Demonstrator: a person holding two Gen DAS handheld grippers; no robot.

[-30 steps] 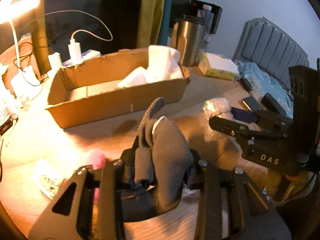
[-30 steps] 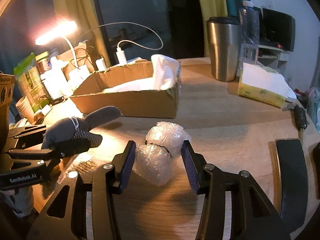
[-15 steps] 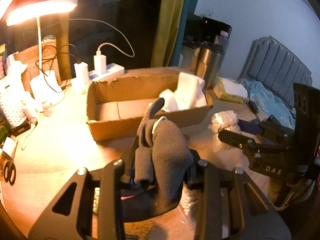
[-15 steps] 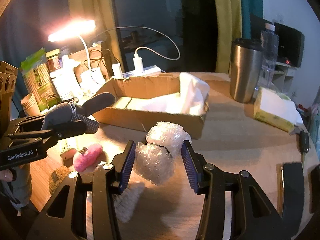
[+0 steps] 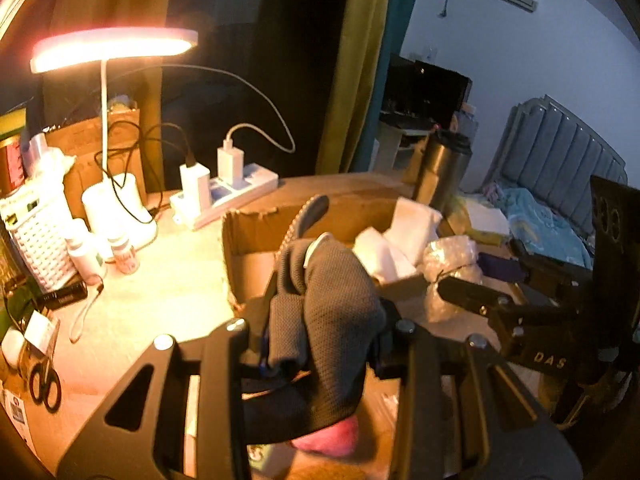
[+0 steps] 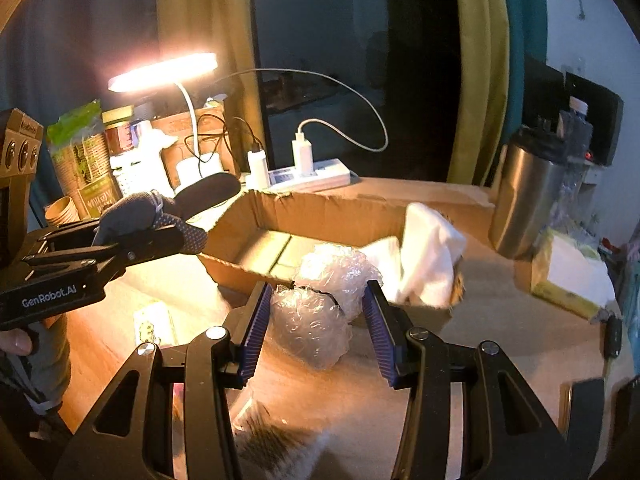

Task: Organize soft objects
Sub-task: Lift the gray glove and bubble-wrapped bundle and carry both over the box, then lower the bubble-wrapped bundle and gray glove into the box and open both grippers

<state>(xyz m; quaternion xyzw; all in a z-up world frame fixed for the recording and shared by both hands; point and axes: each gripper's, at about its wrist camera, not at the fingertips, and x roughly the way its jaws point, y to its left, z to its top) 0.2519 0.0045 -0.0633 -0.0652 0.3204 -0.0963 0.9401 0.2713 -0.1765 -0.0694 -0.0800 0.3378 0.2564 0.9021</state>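
My left gripper (image 5: pixel 320 320) is shut on a grey knit glove (image 5: pixel 328 312) and holds it raised above the table, near the left end of an open cardboard box (image 5: pixel 248 264). In the right wrist view the glove (image 6: pixel 160 212) hangs by the box's left wall (image 6: pixel 236 236). My right gripper (image 6: pixel 316 308) is shut on a bundle of bubble wrap (image 6: pixel 320 300), lifted in front of the box's near wall. White soft cloth (image 6: pixel 428 256) lies in the box's right end.
A lit desk lamp (image 5: pixel 112 48), a power strip with chargers (image 5: pixel 224 196), small bottles (image 5: pixel 120 252) and scissors (image 5: pixel 44 384) stand left. A steel tumbler (image 6: pixel 524 204) and tissue pack (image 6: pixel 572 276) stand right. A pink fluffy item (image 5: pixel 328 436) and a furry piece (image 6: pixel 272 448) lie below the grippers.
Both grippers have risen and moved toward the box with their loads; the box now lies closer and lower in both views.
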